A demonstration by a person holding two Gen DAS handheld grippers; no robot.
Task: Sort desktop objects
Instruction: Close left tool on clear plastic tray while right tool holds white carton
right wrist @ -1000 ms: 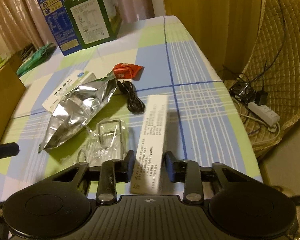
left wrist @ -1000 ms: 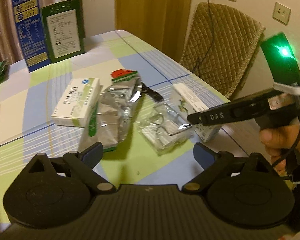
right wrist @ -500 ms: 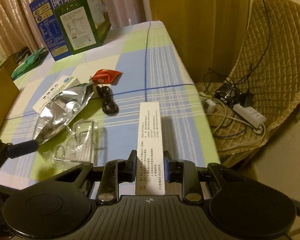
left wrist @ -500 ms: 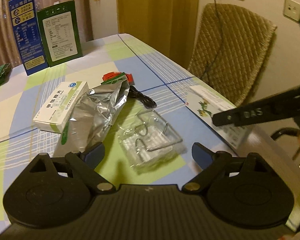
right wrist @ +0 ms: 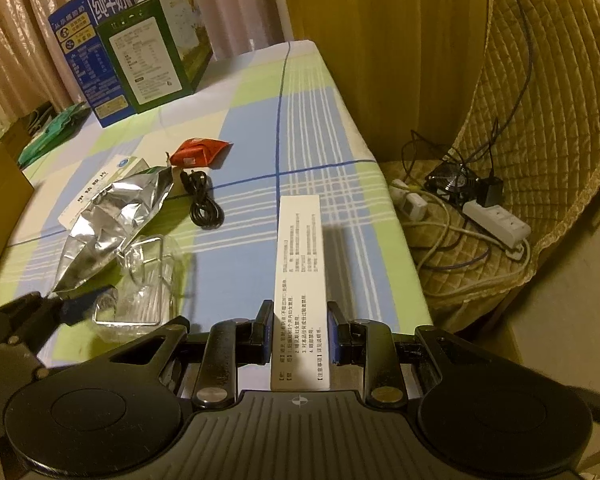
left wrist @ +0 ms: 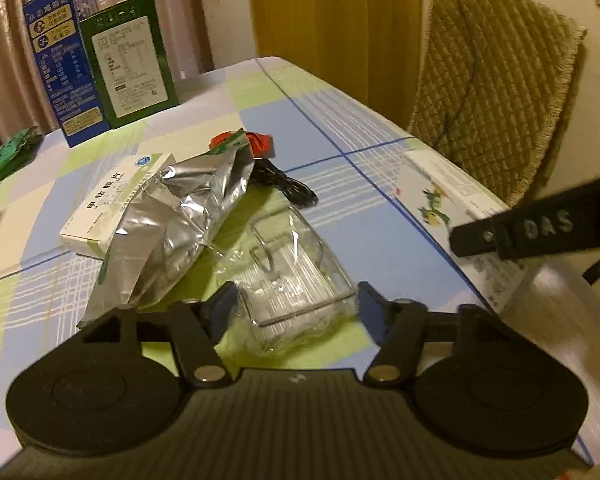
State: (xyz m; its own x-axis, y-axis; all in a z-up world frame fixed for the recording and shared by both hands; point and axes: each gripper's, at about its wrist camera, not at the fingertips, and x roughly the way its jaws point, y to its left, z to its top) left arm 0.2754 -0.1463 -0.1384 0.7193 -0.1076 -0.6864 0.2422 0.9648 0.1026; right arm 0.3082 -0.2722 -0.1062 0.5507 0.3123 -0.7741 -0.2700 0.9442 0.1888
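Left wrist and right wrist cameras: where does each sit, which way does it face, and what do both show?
Left wrist: on the left tool, facing across the table; open fingers flank the clear plastic tray; right tool's finger at right.
Right wrist: on the right tool, facing along the table's right edge toward the chair; fingers shut on the white box.
Shared: tray, foil bag, black cable.

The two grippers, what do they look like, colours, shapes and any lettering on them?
Both are matte black plastic. The left gripper has a ribbed body, two round discs, angled link arms with silver pivot pins, and blue finger pads. The right gripper is built the same way; seen from the left wrist, its side bears raised "DAS" lettering.
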